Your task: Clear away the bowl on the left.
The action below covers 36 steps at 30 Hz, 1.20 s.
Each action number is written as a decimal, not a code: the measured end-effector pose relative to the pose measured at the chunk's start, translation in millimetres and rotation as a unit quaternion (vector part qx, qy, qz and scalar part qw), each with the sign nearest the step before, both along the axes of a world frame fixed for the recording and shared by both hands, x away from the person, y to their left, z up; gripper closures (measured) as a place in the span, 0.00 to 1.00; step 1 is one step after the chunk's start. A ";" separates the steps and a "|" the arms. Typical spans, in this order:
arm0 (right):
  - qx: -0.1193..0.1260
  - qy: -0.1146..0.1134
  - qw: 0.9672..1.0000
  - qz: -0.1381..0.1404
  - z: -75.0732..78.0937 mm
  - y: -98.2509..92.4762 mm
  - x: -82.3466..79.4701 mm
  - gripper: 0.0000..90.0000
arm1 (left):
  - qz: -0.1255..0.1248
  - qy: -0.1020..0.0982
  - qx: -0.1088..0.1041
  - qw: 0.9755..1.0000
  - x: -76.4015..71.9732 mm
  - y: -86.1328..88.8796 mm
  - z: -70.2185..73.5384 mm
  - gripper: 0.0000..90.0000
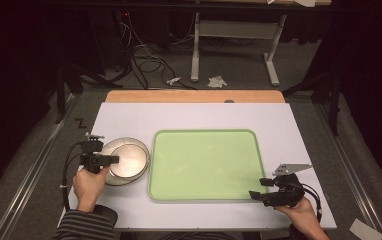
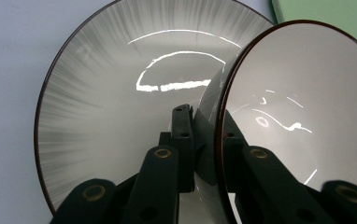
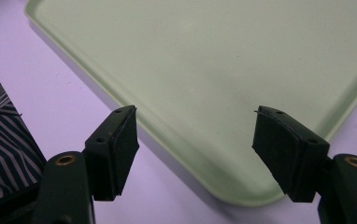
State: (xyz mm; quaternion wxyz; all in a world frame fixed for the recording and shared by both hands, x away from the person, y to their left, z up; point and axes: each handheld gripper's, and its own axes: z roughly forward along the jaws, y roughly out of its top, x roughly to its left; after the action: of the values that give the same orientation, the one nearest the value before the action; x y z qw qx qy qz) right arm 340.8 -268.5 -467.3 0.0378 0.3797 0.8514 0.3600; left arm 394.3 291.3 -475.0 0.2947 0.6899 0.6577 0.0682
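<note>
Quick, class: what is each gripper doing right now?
Left gripper: shut on the upper plate's rim.
Right gripper: open, holding nothing.

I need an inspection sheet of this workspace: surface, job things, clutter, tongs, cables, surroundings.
Surface: white table top, wooden strip at the far edge.
Job's things: two stacked bowls left of the green tray; the upper bowl is tilted.
Clutter: nothing seen on the table.
Tongs: left tongs shut on the upper bowl's rim; right tongs open at the tray's near right corner.
Cables: one trails from each tongs; a tangle lies on the floor.
Surroundings: dark room, white stand, paper scraps on the floor.
</note>
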 end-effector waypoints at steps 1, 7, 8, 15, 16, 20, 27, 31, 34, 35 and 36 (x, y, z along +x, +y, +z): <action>0.000 0.000 1.000 0.000 0.0 0.0 0.0 0.36 | 0.000 0.000 0.000 1.000 0.0 0.0 0.0 0.91; 0.000 0.000 1.000 0.000 0.0 0.0 0.0 0.36 | 0.001 -0.007 -0.002 1.000 -1.1 0.4 2.1 0.91; 0.000 0.000 1.000 0.000 0.0 0.0 -0.1 0.36 | 0.000 -0.009 -0.002 1.000 -1.7 1.4 3.3 0.91; 0.000 -0.001 1.000 -0.001 0.4 0.0 -0.6 0.36 | 0.003 -0.025 -0.008 1.000 -6.0 3.8 9.7 0.91; 0.000 -0.001 1.000 -0.001 0.4 0.0 -0.6 0.36 | 0.001 -0.028 -0.007 1.000 -6.7 4.1 11.4 0.91; 0.000 0.000 1.000 -0.001 0.3 0.1 -0.5 0.36 | -0.007 -0.048 -0.013 0.999 -10.2 0.4 20.4 0.91; 0.000 -0.001 1.000 -0.001 0.4 0.1 -0.7 0.36 | -0.024 -0.059 -0.013 0.998 -11.9 -7.1 27.9 0.91; 0.000 0.000 1.000 -0.002 0.3 0.1 -0.4 0.36 | -0.031 -0.063 -0.016 0.997 -12.0 -10.3 29.9 0.91; 0.000 0.000 1.000 -0.002 0.3 0.1 -0.3 0.36 | -0.036 -0.065 -0.022 0.997 -11.9 -13.0 31.1 0.91; 0.000 0.000 1.000 -0.002 0.3 0.1 -0.3 0.36 | -0.038 -0.066 -0.022 0.997 -11.8 -13.8 31.3 0.91; 0.000 0.000 1.000 -0.002 0.3 0.1 -0.4 0.36 | -0.043 -0.066 -0.024 0.997 -11.5 -15.5 31.5 0.91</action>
State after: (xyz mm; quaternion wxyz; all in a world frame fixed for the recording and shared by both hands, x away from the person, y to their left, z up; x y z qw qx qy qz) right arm 340.4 -268.4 -467.0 0.0388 0.3816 0.8505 0.3598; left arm 382.8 275.8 -443.5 0.3570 0.7039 0.6081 0.0850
